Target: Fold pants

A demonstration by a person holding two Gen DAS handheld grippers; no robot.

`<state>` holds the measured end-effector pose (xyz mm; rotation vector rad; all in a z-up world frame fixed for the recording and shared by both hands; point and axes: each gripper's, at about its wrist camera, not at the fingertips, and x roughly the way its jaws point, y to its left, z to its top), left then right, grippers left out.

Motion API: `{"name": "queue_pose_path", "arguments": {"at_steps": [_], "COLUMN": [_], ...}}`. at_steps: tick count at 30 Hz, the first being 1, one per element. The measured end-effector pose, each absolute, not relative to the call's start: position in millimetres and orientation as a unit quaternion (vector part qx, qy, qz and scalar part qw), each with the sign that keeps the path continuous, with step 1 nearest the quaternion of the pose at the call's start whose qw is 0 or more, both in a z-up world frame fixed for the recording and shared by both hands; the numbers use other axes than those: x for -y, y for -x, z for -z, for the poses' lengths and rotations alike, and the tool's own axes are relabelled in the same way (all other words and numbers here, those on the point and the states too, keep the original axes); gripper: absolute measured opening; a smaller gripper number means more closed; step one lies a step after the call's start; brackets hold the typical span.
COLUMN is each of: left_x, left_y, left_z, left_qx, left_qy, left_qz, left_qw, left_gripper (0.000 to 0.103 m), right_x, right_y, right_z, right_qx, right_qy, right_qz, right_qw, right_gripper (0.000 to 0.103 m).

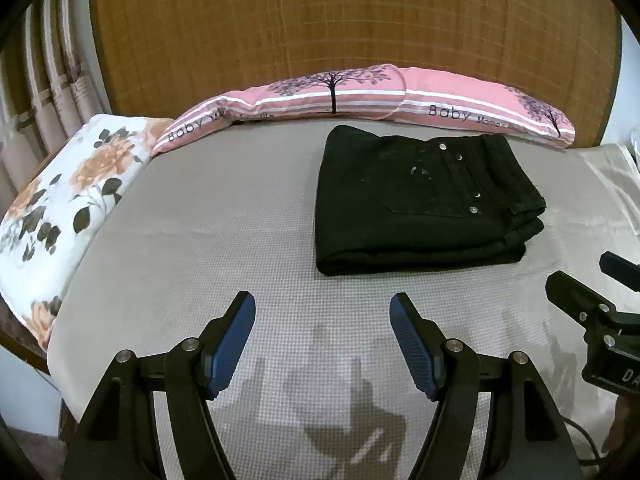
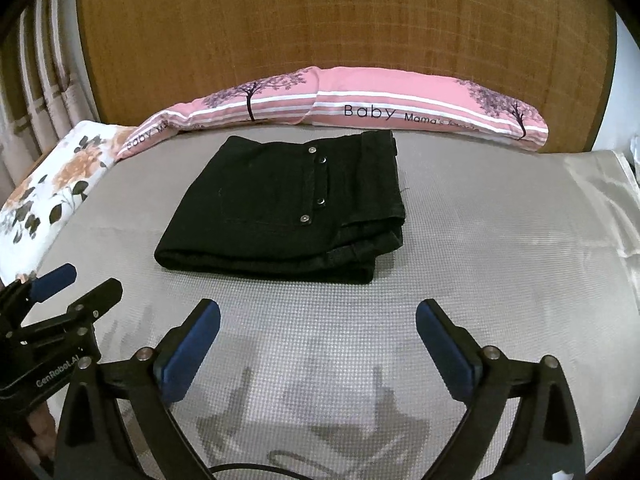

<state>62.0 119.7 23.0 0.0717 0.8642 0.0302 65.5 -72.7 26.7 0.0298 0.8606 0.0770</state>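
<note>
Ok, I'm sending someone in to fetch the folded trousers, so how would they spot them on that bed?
Look at the bed with the grey textured cover in front of the wooden headboard. Just below the long pink striped pillow printed with trees lies the folded black denim pants. It is the only dark thing there, a flat stack with silver rivets.

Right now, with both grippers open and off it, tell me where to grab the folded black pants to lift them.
Grip the folded black pants at the rounded fold edge nearest the grippers, coming in low from the near side. That edge is one closed, thick roll, so all layers lift together. The right end shows loose stacked layers and the waistband, which would likely splay apart.
</note>
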Motion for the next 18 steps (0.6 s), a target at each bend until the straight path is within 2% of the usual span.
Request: {"name": "queue_pose_path", "arguments": {"at_steps": [18], "left_x": [-121.3], "left_y": [-63.8], "left_z": [-16.5], "left_qx": [-0.433], "left_qy": [-0.031], "left_qz": [-0.013], "left_qw": [0.901], "left_gripper": [0.07], "right_x": [64.5], "right_y": [-61.9], "right_z": [-22.8], "right_qx": [-0.424], "right_qy": [-0.006], "right_qz": [-0.045], "right_qw": [0.905], "right_gripper": [0.098]}}
